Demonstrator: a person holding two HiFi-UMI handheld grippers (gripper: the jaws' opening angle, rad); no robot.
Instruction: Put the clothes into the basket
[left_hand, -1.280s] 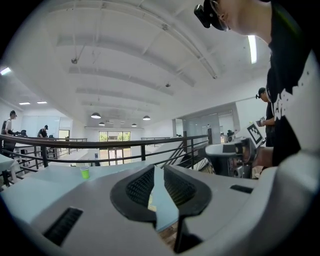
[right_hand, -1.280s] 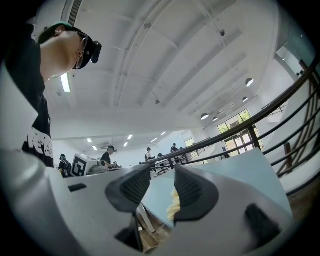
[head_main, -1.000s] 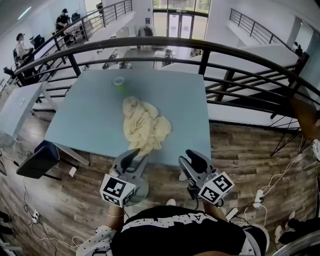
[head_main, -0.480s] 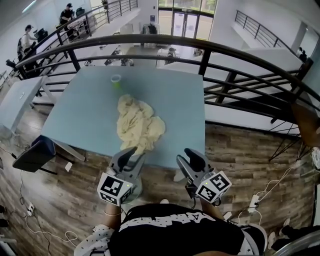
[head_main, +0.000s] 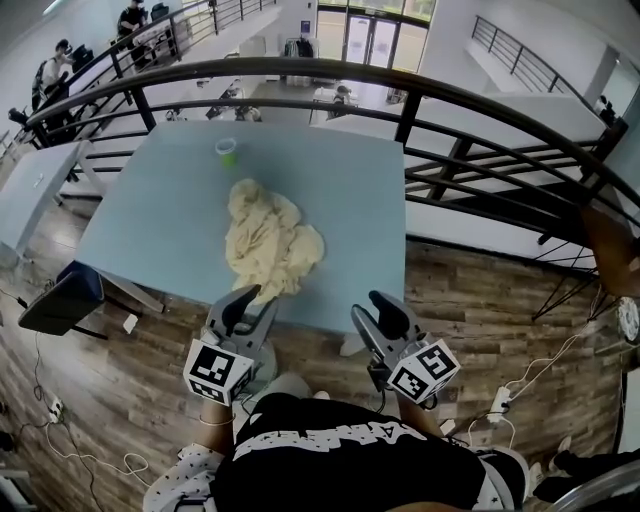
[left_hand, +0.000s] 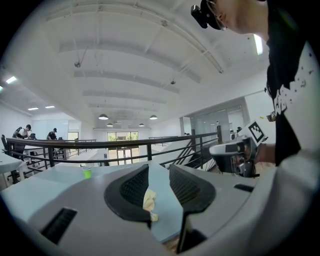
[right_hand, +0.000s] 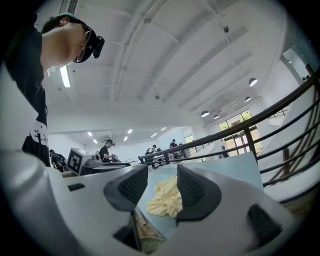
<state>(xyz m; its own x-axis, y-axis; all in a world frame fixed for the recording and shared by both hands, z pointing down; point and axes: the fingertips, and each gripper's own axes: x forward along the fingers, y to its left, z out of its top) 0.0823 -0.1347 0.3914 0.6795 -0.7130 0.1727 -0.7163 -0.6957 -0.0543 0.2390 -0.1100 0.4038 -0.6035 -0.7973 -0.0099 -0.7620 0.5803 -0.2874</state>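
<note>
Cream clothes (head_main: 265, 240) in a heap on blue table (head_main: 150, 220)

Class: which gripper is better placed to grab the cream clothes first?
Left, probably: the left gripper, open and empty, sits just short of the cream clothes; the right gripper, jaws just opening with nothing between, is farther off.

Left tool (head_main: 252, 302), right tool (head_main: 368, 308) (widening), empty

Open-plan office mezzanine: black railing (head_main: 300, 68), seated workers (head_main: 58, 62) beyond.
</note>
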